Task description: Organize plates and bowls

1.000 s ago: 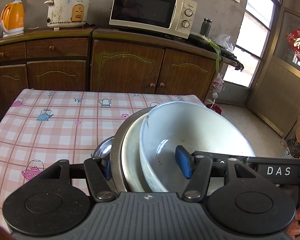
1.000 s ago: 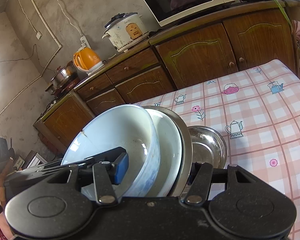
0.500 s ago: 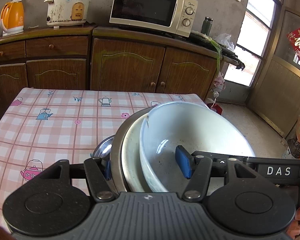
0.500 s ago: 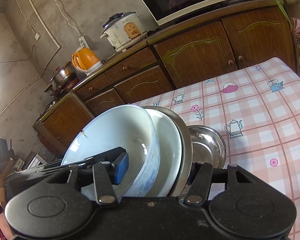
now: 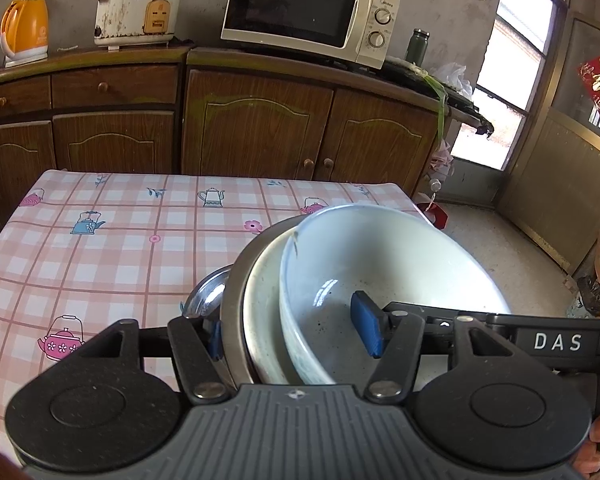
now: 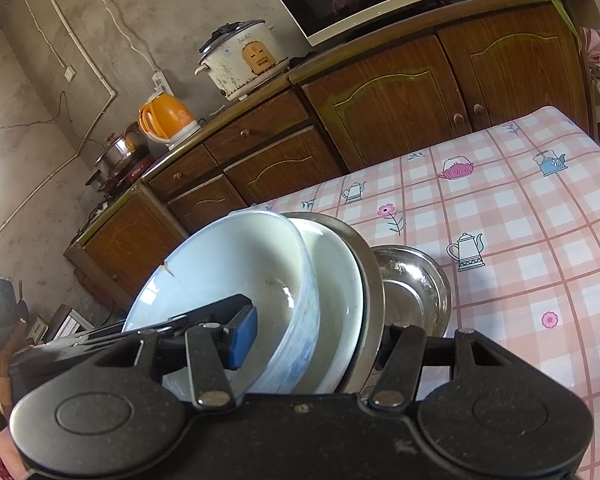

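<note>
Resting on the pink checked desk (image 5: 100, 248) at the left of the left wrist view, a small steel dish (image 5: 206, 294) peeks out from behind the stack of tilted dishes. Right of it, the stack stands on edge: a steel plate (image 5: 236, 292) outermost, a white plate (image 5: 262, 312) nested in it, then a white bowl (image 5: 400, 264) with a crack at its rim. The left claw (image 5: 294, 336) straddles all three, one blue pad behind the steel plate and the other blue pad (image 5: 366, 328) inside the bowl, so the claw is closed on the stack at a middling width. Further right a second gripper body marked DAS reaches in, and a bit of a hand (image 5: 598, 444) shows at the lower right edge.

In the right wrist view the order runs the other way: bowl (image 6: 228, 264) at left with blue marbling on its outer wall, white plate (image 6: 336, 280), steel plate (image 6: 370, 280), then the steel dish (image 6: 414, 280) lying flat on the desk (image 6: 520, 220). The right claw (image 6: 316, 340) clamps the same stack, one pad (image 6: 242, 334) inside the bowl; its other pad is hidden behind the steel plate.

Behind the desk stand wooden cabinets with an orange kettle (image 5: 24, 30), a rice cooker (image 5: 138, 10) and a microwave (image 5: 308, 10).
</note>
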The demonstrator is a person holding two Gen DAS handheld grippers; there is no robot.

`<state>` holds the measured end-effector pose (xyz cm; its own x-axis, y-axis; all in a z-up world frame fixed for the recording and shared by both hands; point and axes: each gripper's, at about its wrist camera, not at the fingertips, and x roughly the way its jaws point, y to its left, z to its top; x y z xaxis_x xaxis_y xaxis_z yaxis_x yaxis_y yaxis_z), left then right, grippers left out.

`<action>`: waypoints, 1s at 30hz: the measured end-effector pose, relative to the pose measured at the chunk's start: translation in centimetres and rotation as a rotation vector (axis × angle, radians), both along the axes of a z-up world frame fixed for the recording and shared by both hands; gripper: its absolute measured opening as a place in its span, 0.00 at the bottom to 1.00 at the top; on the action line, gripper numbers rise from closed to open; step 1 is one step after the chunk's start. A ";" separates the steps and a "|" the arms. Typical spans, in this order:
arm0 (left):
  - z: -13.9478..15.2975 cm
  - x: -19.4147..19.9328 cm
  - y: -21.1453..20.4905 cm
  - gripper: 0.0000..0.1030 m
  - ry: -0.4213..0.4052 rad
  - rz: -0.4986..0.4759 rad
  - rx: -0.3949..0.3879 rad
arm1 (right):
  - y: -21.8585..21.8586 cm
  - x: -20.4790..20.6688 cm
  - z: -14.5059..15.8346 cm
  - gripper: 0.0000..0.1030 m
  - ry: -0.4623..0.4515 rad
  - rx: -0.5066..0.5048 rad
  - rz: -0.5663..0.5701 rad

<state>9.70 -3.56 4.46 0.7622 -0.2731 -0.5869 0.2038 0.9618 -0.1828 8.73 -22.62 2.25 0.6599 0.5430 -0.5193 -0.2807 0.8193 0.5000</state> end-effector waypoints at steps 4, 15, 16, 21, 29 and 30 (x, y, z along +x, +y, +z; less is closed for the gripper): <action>-0.1 0.2 0.1 0.59 0.006 0.002 -0.001 | 0.1 0.2 -0.3 0.65 0.006 0.003 -0.002; -0.4 0.8 0.1 0.59 0.022 0.005 0.001 | 0.1 0.8 -0.9 0.65 0.021 0.007 -0.003; -0.4 0.8 0.2 0.59 0.022 0.005 0.001 | 0.1 0.8 -0.9 0.65 0.021 0.008 -0.003; -0.5 0.9 0.1 0.59 0.023 0.005 0.001 | 0.1 0.8 -0.9 0.65 0.021 0.007 -0.003; -0.9 1.4 0.2 0.59 0.032 0.008 0.002 | 0.1 1.3 -1.5 0.65 0.032 0.009 -0.003; -1.0 1.5 0.2 0.59 0.032 0.008 0.003 | 0.1 1.4 -1.5 0.65 0.034 0.010 -0.003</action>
<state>11.16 -3.38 3.47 0.7448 -0.2657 -0.6121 0.1905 0.9638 -0.1865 10.14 -22.51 0.73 0.6440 0.5459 -0.5360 -0.2609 0.8153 0.5170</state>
